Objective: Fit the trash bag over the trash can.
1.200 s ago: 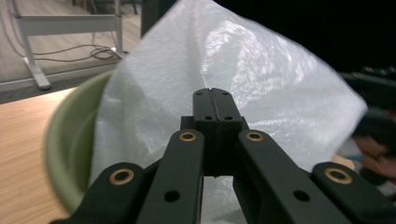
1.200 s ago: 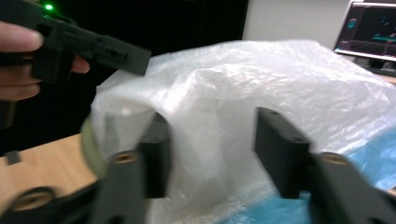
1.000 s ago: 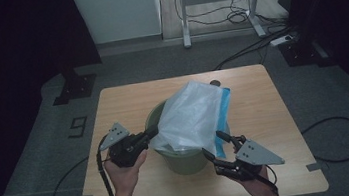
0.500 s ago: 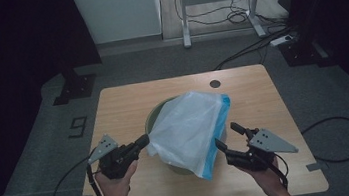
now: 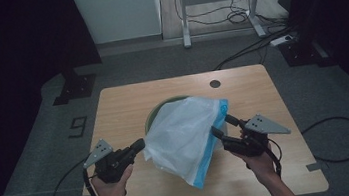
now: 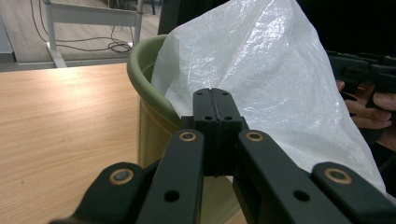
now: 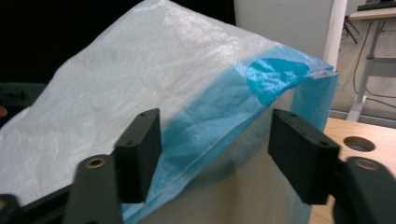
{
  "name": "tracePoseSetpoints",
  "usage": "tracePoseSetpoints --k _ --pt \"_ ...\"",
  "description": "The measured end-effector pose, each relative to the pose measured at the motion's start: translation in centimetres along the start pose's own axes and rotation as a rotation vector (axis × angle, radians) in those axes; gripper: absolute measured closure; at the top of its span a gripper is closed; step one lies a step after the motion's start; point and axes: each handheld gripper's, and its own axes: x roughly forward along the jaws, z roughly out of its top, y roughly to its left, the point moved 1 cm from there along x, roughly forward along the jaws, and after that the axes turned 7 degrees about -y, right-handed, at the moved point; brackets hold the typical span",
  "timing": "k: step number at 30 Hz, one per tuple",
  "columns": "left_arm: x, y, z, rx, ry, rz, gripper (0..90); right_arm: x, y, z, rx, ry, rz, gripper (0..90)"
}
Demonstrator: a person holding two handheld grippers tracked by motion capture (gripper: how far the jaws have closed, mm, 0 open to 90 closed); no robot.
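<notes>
- The left gripper (image 5: 137, 145) sits at the near left of the wooden table (image 5: 113, 110), held in the person's left hand (image 5: 110, 189). In the left gripper view its jaws are pressed flat together, and they appear to pinch the edge of the white plastic bag (image 5: 182, 132), though the film between them is hard to make out.
- The bag lies draped over the green bin (image 5: 156, 113) in the middle of the table, its body slumped toward the person and its blue-edged mouth (image 5: 220, 115) toward the right.
- In the left gripper view the bin's rim (image 6: 140, 70) stands bare on the near side, with the bag hanging outside the wall there.
- The right gripper (image 5: 223, 130) has its jaws spread wide, one on each side of the blue edge (image 7: 219, 116), touching nothing that I can see.
- My reading: lining the bin is only begun. One side is gripped; the right side has yet to be caught, the mouth opened, pulled around the rim and the body pushed down inside.
</notes>
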Motion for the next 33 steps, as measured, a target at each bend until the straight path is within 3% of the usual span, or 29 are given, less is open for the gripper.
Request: tracePoseSetpoints --k 6,17,19,24,28,33 --pt "0.0 0.0 0.0 0.004 0.001 0.0 90.0 0.4 -0.1 0.4 0.014 -0.001 0.006 56.9" --pt "0.1 -0.1 0.0 0.016 0.001 -0.008 90.0 0.7 0.0 0.9 -0.034 0.009 -0.036 88.1" --pt "0.0 -0.2 0.0 0.023 -0.005 -0.011 89.4 0.7 0.0 1.0 -0.043 0.006 -0.036 88.9" --pt "-0.3 -1.0 0.9 0.063 -0.031 -0.02 67.1 0.4 0.1 1.5 -0.081 -0.006 -0.059 89.0" --pt "-0.4 -2.0 2.2 0.105 -0.056 0.001 53.3 -0.2 0.5 2.5 -0.117 -0.023 -0.067 89.0" --pt "0.2 -3.1 3.5 0.14 -0.056 -0.025 48.3 -0.8 1.0 3.4 -0.144 -0.036 -0.047 89.0"
